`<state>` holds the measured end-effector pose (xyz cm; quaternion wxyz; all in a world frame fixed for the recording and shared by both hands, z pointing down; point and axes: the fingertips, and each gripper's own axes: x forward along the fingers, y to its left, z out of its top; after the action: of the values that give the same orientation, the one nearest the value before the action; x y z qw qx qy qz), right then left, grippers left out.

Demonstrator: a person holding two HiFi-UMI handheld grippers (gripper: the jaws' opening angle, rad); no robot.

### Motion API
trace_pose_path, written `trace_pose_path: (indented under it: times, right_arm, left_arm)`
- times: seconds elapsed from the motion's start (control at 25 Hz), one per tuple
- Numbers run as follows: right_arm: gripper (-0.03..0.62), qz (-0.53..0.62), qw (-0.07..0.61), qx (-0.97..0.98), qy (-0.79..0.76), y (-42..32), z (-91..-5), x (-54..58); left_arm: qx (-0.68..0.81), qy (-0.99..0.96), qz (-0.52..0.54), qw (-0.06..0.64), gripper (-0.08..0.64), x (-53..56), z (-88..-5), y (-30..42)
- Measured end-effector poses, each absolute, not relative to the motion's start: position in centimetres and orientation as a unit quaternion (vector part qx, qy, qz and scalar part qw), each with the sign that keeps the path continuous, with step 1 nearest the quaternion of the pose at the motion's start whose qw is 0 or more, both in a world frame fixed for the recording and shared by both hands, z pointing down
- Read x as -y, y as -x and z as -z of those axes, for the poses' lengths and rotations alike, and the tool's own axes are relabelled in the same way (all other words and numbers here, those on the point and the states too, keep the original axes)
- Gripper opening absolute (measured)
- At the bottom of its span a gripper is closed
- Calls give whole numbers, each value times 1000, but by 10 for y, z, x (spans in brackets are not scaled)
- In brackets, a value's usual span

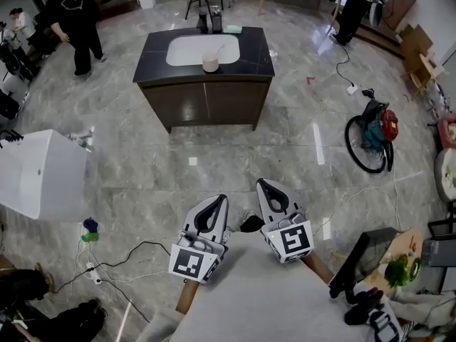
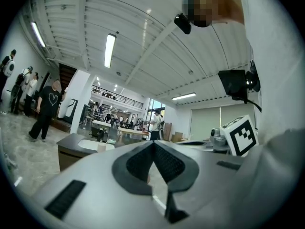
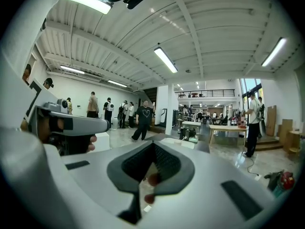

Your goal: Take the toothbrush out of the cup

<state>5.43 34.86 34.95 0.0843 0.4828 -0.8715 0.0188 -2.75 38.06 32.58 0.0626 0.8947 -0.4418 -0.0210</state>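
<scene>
A pale cup (image 1: 210,63) stands on the front rim of a black vanity counter (image 1: 153,55) beside its white basin, far across the floor from me. A thin toothbrush handle seems to lean out of the cup, too small to make out. The left gripper view shows the cup (image 2: 101,147) small and distant. My left gripper (image 1: 219,199) and right gripper (image 1: 261,182) hover side by side low in the head view, pointing towards the vanity. Both are shut with nothing between their jaws, as the left gripper (image 2: 153,143) and right gripper (image 3: 153,143) views show.
A white tub-like unit (image 1: 43,173) stands at the left, and cables (image 1: 121,262) run over the marble floor. A bicycle wheel with a bag (image 1: 372,135) lies at the right. A person in black (image 1: 75,20) walks at the far left. A cluttered desk (image 1: 388,269) is at my right.
</scene>
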Motion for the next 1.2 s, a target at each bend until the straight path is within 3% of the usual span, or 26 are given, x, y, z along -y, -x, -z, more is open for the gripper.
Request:
trace_pose_path:
  times: [0.68,1.2]
  right_arm:
    - [5,-25,73,879,-471,-34,-364,-290]
    - [5,-6,40,892,-450,-32,-361,-155]
  left_arm:
    - [444,-894,7,54,3,-326,-334,44]
    - [451,-889,-14,72,3,-201,-345,37]
